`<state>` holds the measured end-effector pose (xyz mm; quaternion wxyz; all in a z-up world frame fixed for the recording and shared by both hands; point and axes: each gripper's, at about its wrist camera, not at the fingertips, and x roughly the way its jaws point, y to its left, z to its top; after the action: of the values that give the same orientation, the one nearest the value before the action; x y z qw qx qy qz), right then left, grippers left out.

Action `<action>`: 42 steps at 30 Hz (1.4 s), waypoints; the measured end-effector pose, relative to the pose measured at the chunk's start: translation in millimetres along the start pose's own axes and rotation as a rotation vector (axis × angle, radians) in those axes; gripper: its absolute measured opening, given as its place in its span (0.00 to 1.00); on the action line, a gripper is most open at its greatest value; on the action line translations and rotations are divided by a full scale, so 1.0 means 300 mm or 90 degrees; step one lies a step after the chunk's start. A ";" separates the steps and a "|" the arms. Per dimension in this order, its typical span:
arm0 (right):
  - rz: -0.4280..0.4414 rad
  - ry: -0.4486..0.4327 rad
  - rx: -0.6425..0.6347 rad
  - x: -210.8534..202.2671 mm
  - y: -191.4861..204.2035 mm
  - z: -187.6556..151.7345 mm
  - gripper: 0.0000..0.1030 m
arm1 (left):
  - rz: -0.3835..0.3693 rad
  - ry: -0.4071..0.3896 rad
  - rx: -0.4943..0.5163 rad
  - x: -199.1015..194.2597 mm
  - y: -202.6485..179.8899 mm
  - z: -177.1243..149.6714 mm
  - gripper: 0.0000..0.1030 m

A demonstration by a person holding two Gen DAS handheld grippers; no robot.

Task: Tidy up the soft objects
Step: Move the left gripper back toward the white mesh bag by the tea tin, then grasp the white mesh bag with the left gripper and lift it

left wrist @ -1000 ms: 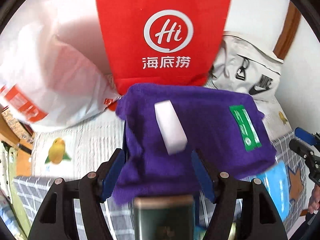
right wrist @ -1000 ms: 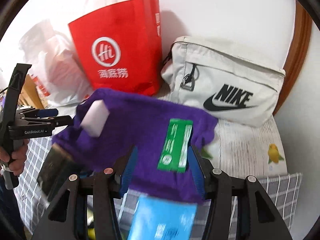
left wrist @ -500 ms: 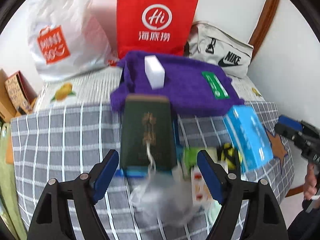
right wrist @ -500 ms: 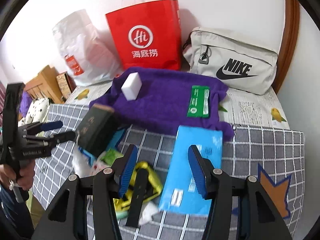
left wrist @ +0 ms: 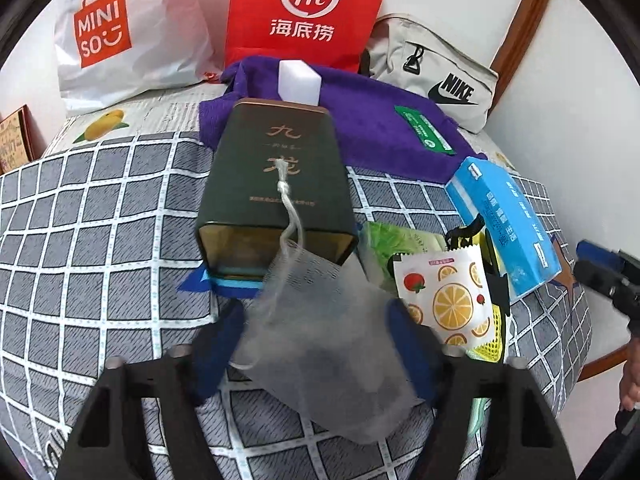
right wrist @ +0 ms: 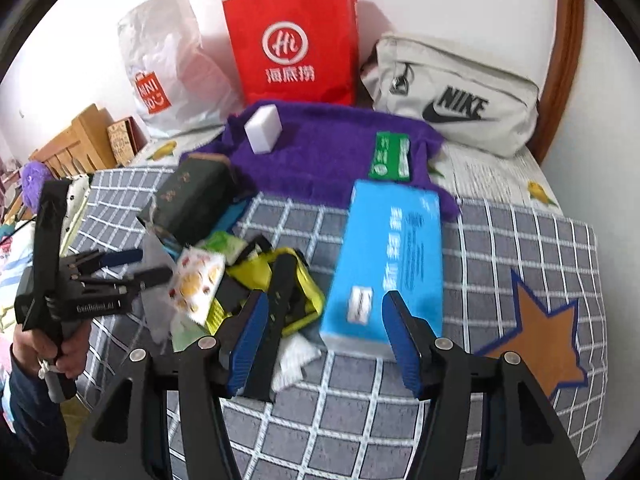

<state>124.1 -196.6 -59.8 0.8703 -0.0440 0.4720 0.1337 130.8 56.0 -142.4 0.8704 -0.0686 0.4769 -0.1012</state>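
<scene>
A grey mesh drawstring pouch [left wrist: 328, 340] lies on the checked blanket between the pads of my left gripper [left wrist: 316, 344]. Its jaws are closing around the pouch, and the pads look just clear of its sides. The pouch's cord runs up over a dark green tin [left wrist: 276, 184]. My right gripper [right wrist: 326, 336] is opening, with the near end of a blue tissue pack [right wrist: 388, 264] between its fingertips, unheld. Behind lies a purple towel [right wrist: 320, 152] carrying a white sponge block [right wrist: 264, 128] and a green label pack [right wrist: 392, 156].
A fruit-print packet [left wrist: 444, 296], a green packet [left wrist: 396, 240] and a yellow-black strap tangle [right wrist: 288, 280] crowd the middle. A red paper bag [right wrist: 292, 44], a white plastic bag [left wrist: 120, 36] and a beige sling bag [right wrist: 456, 108] line the back wall. A hand [right wrist: 68, 344] holds the left gripper.
Both grippers have drawn back from the purple towel toward the near side. The left one has sunk over the mesh pouch and narrowed. The right jaws have widened a little.
</scene>
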 end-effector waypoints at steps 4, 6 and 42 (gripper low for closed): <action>-0.001 0.007 0.012 0.015 -0.008 -0.039 0.57 | -0.018 -0.007 0.010 -0.006 0.006 -0.010 0.14; 0.004 0.006 0.016 0.017 -0.007 -0.053 0.57 | -0.023 -0.009 0.013 -0.020 0.011 -0.018 0.09; 0.017 0.046 0.016 0.094 0.024 -0.139 0.57 | 0.003 -0.026 0.194 -0.051 -0.104 -0.195 0.11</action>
<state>103.0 -192.8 -106.0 0.8514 -0.0317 0.5052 0.1377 70.0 28.2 -154.6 0.8806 0.0633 0.4381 -0.1689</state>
